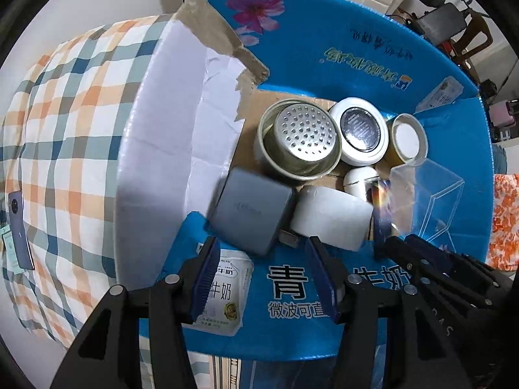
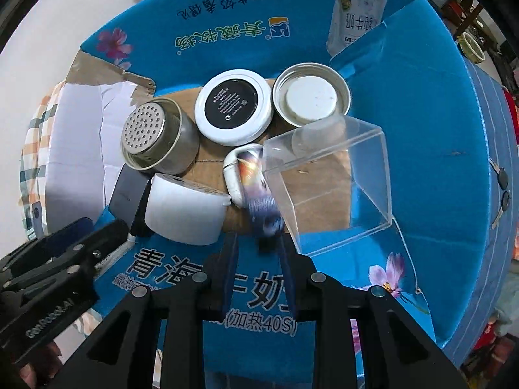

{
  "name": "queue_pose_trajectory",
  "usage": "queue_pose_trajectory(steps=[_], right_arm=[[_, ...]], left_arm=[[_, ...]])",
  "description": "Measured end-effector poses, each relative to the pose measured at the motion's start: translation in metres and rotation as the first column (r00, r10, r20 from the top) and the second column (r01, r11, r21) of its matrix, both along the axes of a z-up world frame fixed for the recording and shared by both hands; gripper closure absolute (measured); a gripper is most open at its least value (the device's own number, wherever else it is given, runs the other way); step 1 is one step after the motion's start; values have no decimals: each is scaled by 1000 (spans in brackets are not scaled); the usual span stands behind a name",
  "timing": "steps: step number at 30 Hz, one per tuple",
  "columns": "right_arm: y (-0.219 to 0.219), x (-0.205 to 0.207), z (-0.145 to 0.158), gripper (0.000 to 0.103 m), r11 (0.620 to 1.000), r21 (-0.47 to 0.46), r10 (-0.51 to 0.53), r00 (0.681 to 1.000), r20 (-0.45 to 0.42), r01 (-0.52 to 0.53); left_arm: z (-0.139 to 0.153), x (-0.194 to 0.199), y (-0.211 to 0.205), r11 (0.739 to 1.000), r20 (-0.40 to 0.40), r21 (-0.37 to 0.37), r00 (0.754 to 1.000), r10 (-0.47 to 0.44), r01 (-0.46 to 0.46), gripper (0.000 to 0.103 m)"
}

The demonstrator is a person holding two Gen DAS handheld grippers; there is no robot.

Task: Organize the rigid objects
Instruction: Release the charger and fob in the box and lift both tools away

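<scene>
Blue-patterned flat item (image 2: pixel 259 191) clamped in right tongs (image 2: pixel 259 253), long axis pointing down into box (image 2: pixel 438 162); left tongs (image 1: pixel 262 256) grip grey block (image 1: pixel 249 210).

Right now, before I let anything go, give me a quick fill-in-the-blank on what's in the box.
1. The right gripper is shut on a blurred ___ item.
2. The tin has a top full of ___.
3. The compact lies between the tin and the ___.

Missing words: blue; holes; lid.
</scene>
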State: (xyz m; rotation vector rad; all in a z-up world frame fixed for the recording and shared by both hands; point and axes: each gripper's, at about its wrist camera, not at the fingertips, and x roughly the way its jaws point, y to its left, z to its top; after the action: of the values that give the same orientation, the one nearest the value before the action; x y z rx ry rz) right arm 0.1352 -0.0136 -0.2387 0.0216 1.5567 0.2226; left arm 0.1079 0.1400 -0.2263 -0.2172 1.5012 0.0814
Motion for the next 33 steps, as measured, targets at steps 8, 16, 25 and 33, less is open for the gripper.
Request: queue_pose_trajectory(steps=[8,16,25,33], right_arm=[[-12,-8,26,66,1000,-26,-13,1000,26,14],[-28,-12,58,47,998,-51,-22,996,89,26],[-46,-25,89,10,999,-34,-36,990,135,41],[-58,-44,127,10,999,-9,-41,979,201,43]], left_arm=[[28,-1,-4,999,53,39,999,-12,10,48],[51,-4,-6,998,88,61,996,13,-18,11],[77,-11,-13,996,138,84,990,10,-21,0],[115,-30,-26,995,220,95,975,-12,-10,0]])
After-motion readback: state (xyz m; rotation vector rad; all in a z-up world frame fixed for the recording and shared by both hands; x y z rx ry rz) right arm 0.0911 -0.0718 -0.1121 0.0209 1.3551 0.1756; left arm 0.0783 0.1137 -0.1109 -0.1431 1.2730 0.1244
